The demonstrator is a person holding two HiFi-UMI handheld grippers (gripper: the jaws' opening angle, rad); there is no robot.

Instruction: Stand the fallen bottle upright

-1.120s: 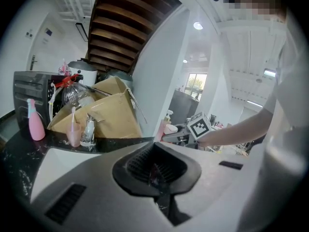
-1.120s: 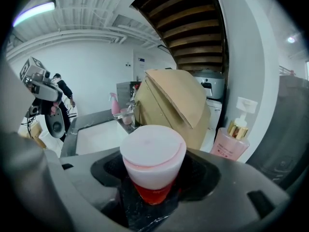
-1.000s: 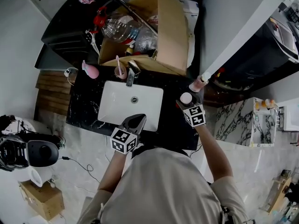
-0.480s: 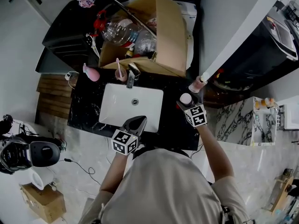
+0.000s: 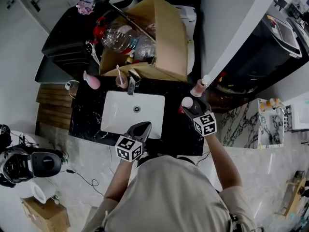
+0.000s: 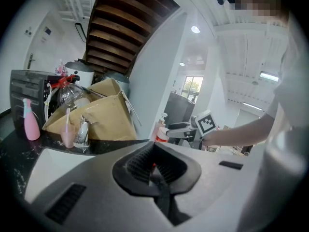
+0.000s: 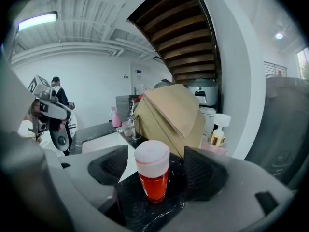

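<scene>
A small red bottle (image 7: 153,178) with a white cap (image 5: 187,102) stands upright on the black counter (image 5: 178,134), right of the sink. My right gripper (image 5: 191,108) straddles it. Its jaws are opening, and both pads (image 7: 203,170) stand clear of the bottle's sides. My left gripper (image 5: 141,128) hovers at the front rim of the white sink basin (image 5: 116,122). In the left gripper view its jaws (image 6: 153,164) are closed with nothing between them.
A pink pump bottle (image 5: 200,87) stands just behind the red bottle, against the wall. A large cardboard box (image 5: 169,37) of clutter sits behind the faucet (image 5: 131,80). A pink cup with a toothbrush (image 5: 120,81) and a pink spray bottle (image 5: 91,80) stand at the back left.
My right gripper's jaws have spread wider round the standing bottle, and the gripper has drawn back a little toward the person. The left gripper has stayed in place.
</scene>
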